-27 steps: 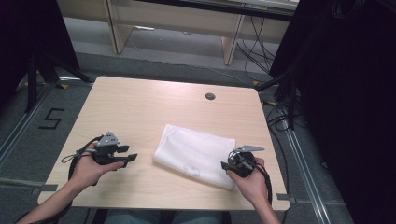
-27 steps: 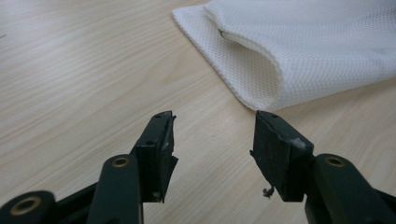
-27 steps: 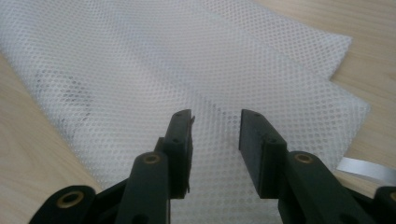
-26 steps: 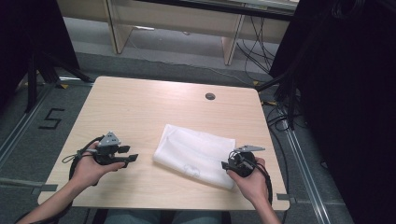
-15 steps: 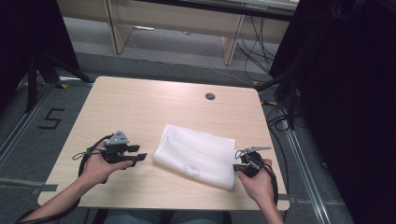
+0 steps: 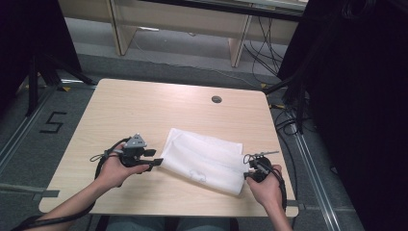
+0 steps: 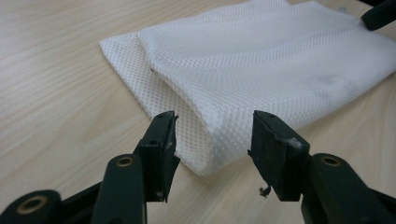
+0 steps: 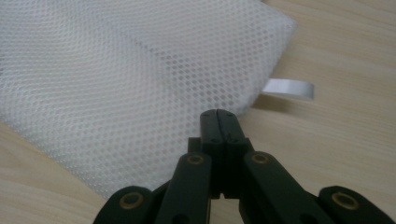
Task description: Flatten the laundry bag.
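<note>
In the high view, a folded white mesh cloth [image 6: 204,160] lies flat on the light wooden table [image 6: 159,110], in the lower middle of the frame. The left gripper [image 6: 153,160] sits at the cloth's left edge, held by the person's left hand [image 6: 114,169] at lower left. The right gripper [image 6: 246,167] is at the cloth's right edge, held by the right hand [image 6: 265,187] at lower right.

In the left gripper view, the jaws of the left gripper [image 7: 212,144] stand released, well spread at the bottom of the frame, with the cloth's [image 7: 261,70] folded corner between them.

In the right gripper view, the right gripper [image 8: 219,122] is clenched, jaws pressed together at bottom centre beside the cloth's [image 8: 126,70] edge; whether mesh is pinched between them cannot be told. A small white tag [image 8: 288,88] sticks out at the right.
</note>
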Demonstrator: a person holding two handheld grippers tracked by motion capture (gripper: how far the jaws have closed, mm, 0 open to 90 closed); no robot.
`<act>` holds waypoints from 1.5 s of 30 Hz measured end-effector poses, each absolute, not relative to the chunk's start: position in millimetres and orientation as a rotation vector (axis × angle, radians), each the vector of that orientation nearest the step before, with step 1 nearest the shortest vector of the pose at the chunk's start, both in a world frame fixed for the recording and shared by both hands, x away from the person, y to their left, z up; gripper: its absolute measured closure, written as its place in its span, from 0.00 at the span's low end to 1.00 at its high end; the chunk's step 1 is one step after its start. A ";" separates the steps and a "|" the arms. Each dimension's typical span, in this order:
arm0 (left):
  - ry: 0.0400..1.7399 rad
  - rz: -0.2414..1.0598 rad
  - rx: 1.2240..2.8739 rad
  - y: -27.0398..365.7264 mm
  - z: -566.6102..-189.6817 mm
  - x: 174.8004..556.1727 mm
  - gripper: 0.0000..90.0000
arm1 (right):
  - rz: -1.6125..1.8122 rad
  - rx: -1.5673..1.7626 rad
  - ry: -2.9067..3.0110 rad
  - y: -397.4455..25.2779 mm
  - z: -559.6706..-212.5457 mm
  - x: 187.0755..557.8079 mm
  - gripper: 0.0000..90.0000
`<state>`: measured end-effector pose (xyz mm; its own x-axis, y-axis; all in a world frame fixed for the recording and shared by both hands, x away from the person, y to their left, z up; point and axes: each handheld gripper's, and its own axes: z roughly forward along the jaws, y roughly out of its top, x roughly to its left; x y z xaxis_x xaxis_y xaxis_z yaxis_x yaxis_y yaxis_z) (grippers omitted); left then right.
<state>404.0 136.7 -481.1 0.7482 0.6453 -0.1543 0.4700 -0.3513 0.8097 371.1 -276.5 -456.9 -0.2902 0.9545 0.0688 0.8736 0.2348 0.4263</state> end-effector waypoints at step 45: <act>0.944 0.180 2.055 143.2 -493.3 415.5 0.60 | 0.331 1.737 2.464 -261.4 -461.3 399.6 1.00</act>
<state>415.5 143.2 -493.3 0.7053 0.6799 -0.2007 0.5581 -0.3579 0.7486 399.6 -261.4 -461.3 -0.3404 0.9396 0.0364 0.9159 0.3226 0.2388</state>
